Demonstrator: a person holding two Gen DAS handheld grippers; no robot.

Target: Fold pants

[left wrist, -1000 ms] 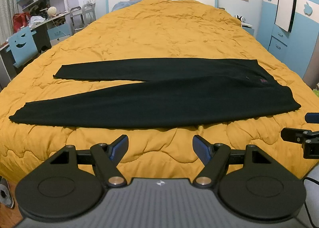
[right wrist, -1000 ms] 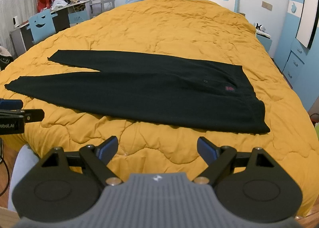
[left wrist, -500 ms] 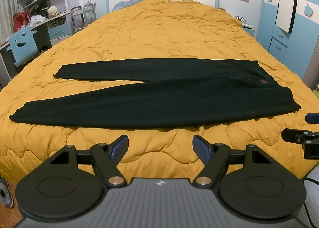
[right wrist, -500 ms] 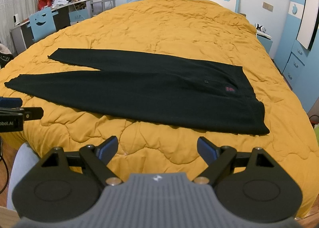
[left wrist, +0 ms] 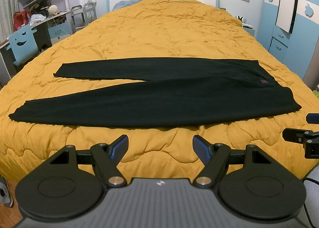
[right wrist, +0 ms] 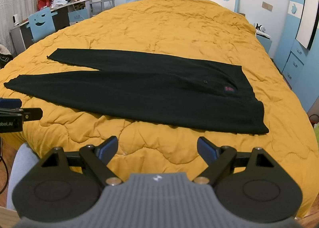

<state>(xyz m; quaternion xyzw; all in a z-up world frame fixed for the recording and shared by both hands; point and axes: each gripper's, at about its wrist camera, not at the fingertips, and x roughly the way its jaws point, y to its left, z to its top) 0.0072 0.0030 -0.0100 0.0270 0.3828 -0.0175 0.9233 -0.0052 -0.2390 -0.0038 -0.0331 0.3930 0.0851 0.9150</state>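
From the left wrist view, the left gripper [left wrist: 160,144] is hovering above the near edge of the bed, its blue-padded jaws spread wide and holding nothing. The black pants [left wrist: 159,96] are lying flat and unfolded across the yellow quilt [left wrist: 169,28] — waistband toward the right, the two legs splaying apart toward the left. The other gripper's tip is poking in at the right edge.

From the right wrist view, the right gripper [right wrist: 157,147] is likewise hanging over the quilt [right wrist: 179,28] short of the pants [right wrist: 149,92], jaws standing apart and empty. A small red tag [right wrist: 228,88] is showing near the waistband — the left gripper [right wrist: 20,115] is peeking in at the left edge.
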